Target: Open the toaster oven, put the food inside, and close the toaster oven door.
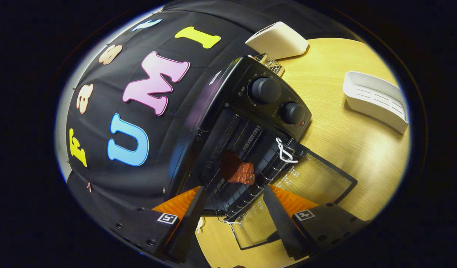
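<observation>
Resting on a pale wooden tabletop: one black toaster oven, glass door dropped open, one reddish-brown food chunk on its rack. Beside the oven, two white plastic trays. Black two-finger gripper spread, empty, before the door.

black toaster oven open, reddish food inside

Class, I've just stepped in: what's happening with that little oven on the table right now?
A person holds a two-finger gripper in front of a black toaster oven on a wooden table. The oven's glass door is folded down open. A reddish-brown piece of food lies on the rack inside, just ahead of the fingers. The fingers are spread apart and hold nothing. Closing the door is what remains. A white tray sits beyond the oven.
</observation>
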`<state>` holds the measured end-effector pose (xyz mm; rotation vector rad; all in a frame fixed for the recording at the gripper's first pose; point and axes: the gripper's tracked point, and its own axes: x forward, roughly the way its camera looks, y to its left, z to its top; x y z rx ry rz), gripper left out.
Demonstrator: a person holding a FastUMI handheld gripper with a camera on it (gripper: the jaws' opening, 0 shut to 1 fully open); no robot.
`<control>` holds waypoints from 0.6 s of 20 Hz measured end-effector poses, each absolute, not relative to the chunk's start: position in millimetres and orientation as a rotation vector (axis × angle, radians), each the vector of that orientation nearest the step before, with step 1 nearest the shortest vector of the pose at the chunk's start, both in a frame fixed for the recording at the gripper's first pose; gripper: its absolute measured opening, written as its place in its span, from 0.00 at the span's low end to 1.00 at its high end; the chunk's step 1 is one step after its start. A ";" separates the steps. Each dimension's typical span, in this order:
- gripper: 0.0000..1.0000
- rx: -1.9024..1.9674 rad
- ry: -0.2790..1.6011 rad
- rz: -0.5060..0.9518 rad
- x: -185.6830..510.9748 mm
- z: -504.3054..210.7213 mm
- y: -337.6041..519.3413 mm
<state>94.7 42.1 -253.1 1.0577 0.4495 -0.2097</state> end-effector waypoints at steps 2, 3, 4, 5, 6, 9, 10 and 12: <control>0.97 1.026 0.433 -0.193 81.5 -243.4 42.5; 0.97 1.005 0.424 -0.186 73.4 -238.1 43.1; 0.97 0.977 0.422 -0.180 65.2 -235.0 43.6; 0.97 0.944 0.423 -0.173 55.4 -233.0 46.2; 0.97 0.902 0.429 -0.165 46.6 -232.3 48.5; 0.97 0.738 0.478 -0.182 14.4 -245.5 50.9; 0.97 0.686 0.500 -0.190 5.2 -253.2 51.9; 0.97 0.592 0.565 -0.187 -16.0 -273.4 59.8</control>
